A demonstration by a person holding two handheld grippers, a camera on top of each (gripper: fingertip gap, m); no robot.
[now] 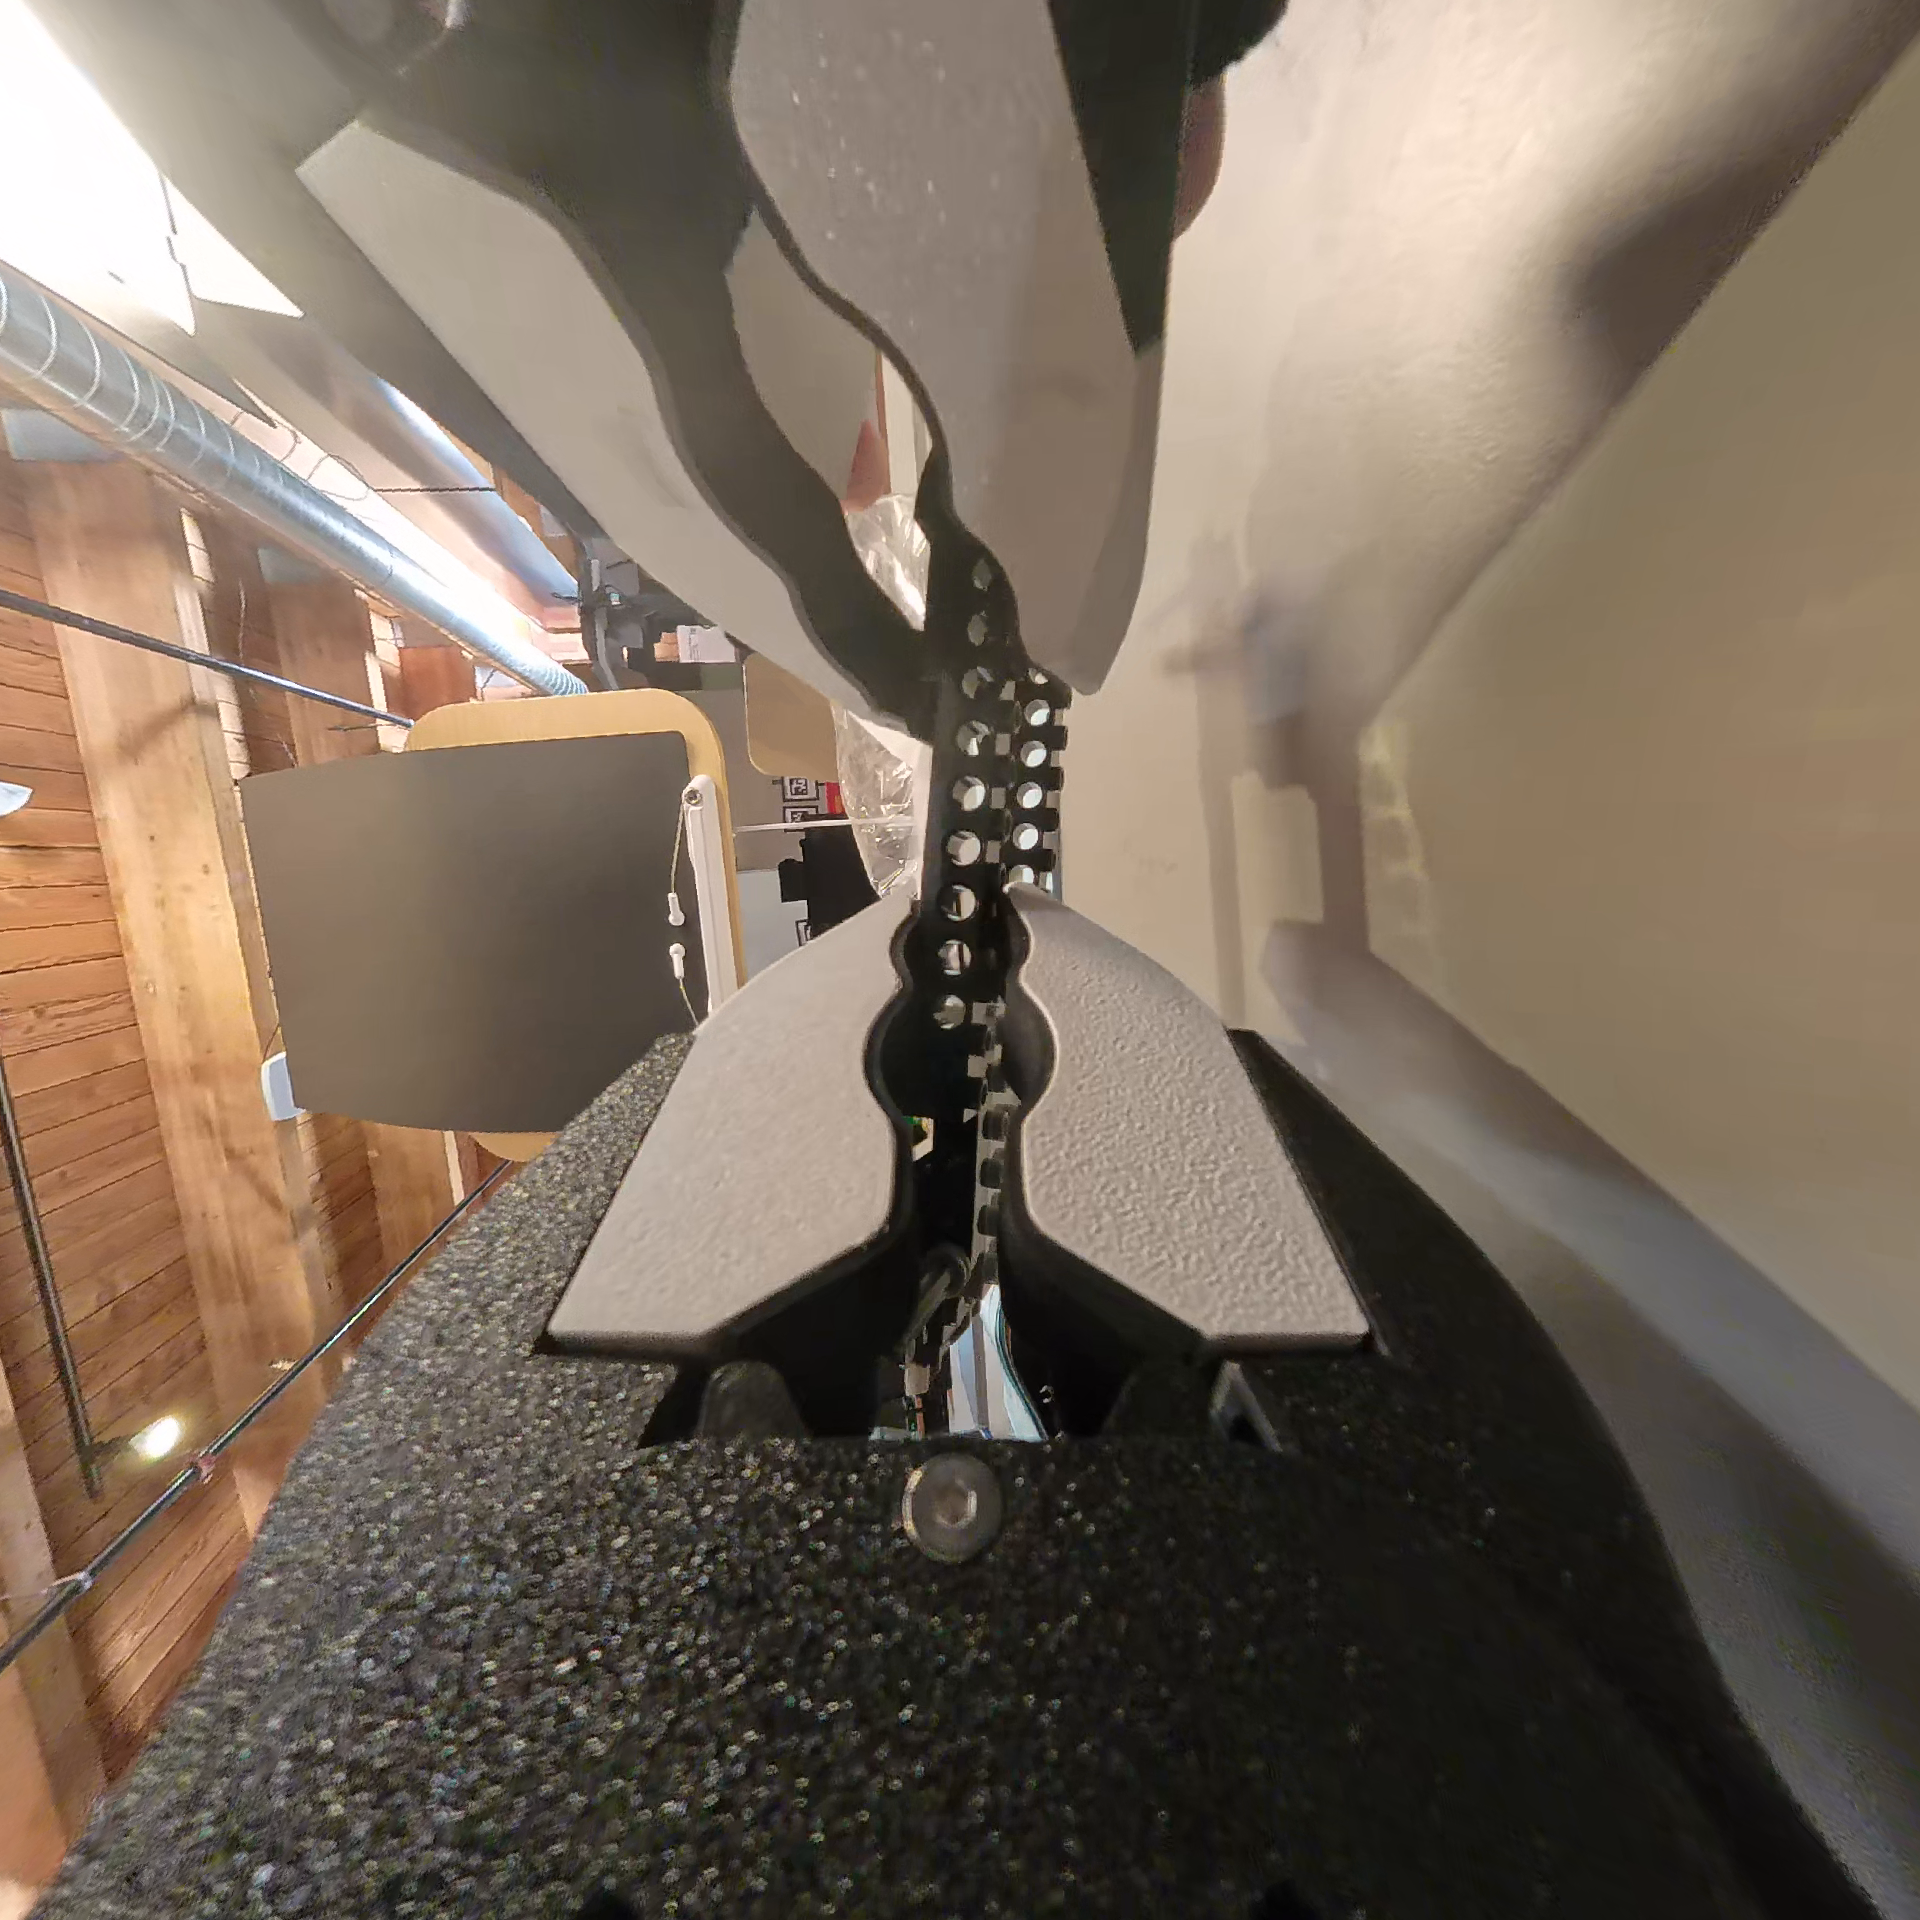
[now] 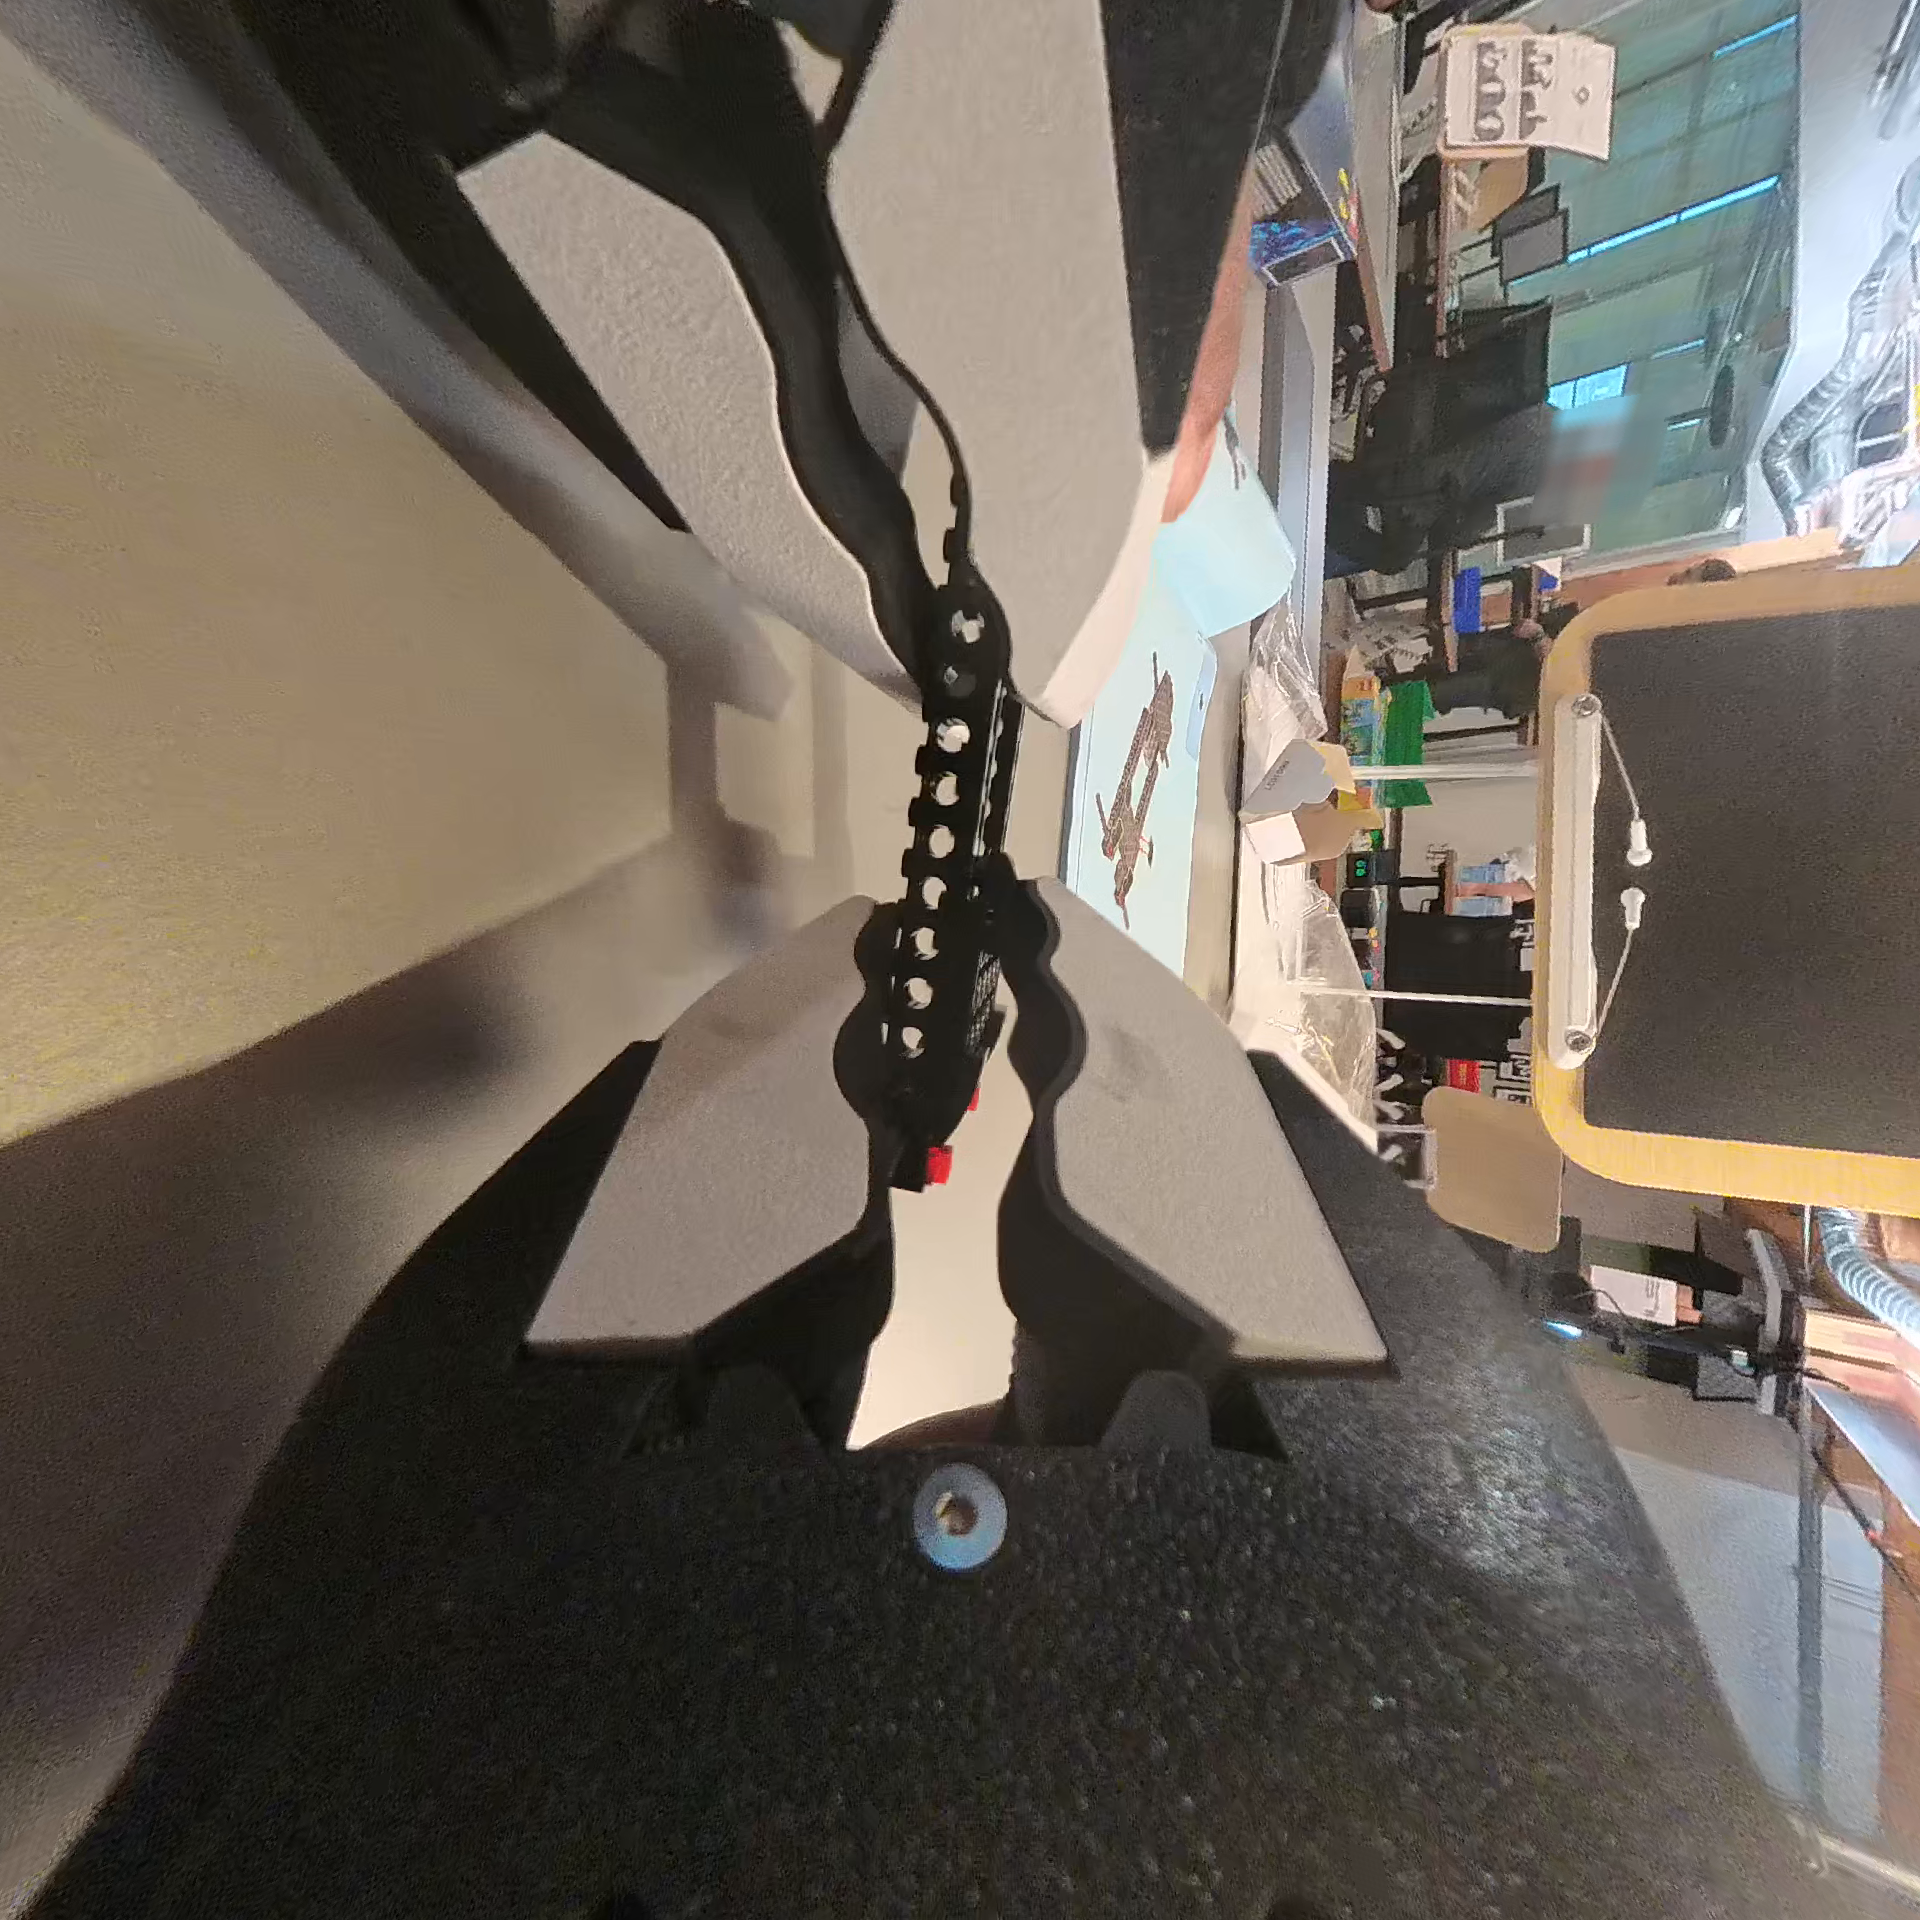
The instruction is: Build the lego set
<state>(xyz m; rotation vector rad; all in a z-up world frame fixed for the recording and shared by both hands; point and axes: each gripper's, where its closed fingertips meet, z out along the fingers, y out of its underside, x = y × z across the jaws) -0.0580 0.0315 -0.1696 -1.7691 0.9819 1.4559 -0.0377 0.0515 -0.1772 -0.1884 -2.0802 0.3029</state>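
Left wrist view: I see my left gripper (image 1: 961, 966) at centre frame, its grey fingers (image 1: 769, 1122) drawn in tight on a black perforated beam assembly (image 1: 982, 821) that rises straight up the middle of the picture.
Wall: a pale plaster wall (image 1: 1558, 623) fills the right half of that view, with soft shadows lying across it.
Wood cladding: brown planks (image 1: 94, 987) run down the left edge, with a ribbed silver duct (image 1: 208, 436) slanting across the upper left.
Black panel: a dark board in a light wooden frame (image 1: 468, 935) sits at middle left, behind my fingers.
Opposite gripper, seen from the left: the right gripper's grey fingers (image 1: 935, 343) come down from the top centre and close on the upper end of the same assembly.
Right wrist view: my right gripper (image 2: 945, 987) is at centre frame, its jaws pinching the lower part of the black perforated beam assembly (image 2: 951, 821); small red parts (image 2: 938, 1166) show at the assembly's bottom end, between the finger roots.
Opposite gripper, seen from the right: the left gripper's fingers (image 2: 987, 364) reach in from the top and grip the assembly's far end, so the piece spans between both tools.
Light blue sheet: a pale blue page with a drawing of a model (image 2: 1143, 790) lies right of centre.
Clear bags: crumpled plastic bags (image 2: 1299, 997) lie just right of the sheet.
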